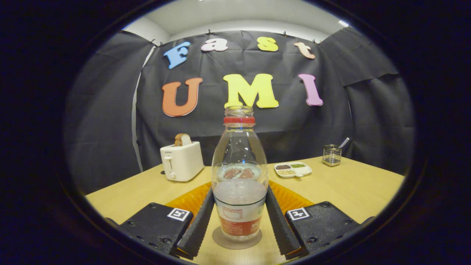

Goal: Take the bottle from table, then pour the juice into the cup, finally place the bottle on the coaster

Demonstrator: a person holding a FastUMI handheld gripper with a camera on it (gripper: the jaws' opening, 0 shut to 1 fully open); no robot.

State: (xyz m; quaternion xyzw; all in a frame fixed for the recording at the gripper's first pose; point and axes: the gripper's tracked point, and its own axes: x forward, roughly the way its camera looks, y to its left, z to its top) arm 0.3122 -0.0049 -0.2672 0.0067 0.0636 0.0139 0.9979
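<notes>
Your gripper (239, 206) sat closed on the clear plastic bottle with red collar (239, 173), both fingers pressing it, upright on the round grey coaster (235, 243) on the wooden desk (349, 187).

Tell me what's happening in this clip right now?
A person's handheld gripper has its jaws on either side of a clear, uncapped bottle, apparently pressing its sides. The bottle stands upright on a grey round coaster on the wooden table, with an orange mat just behind it. Some clear liquid remains in the bottle. Beyond it sit a white toaster with bread, a divided snack dish and a wire holder.
</notes>
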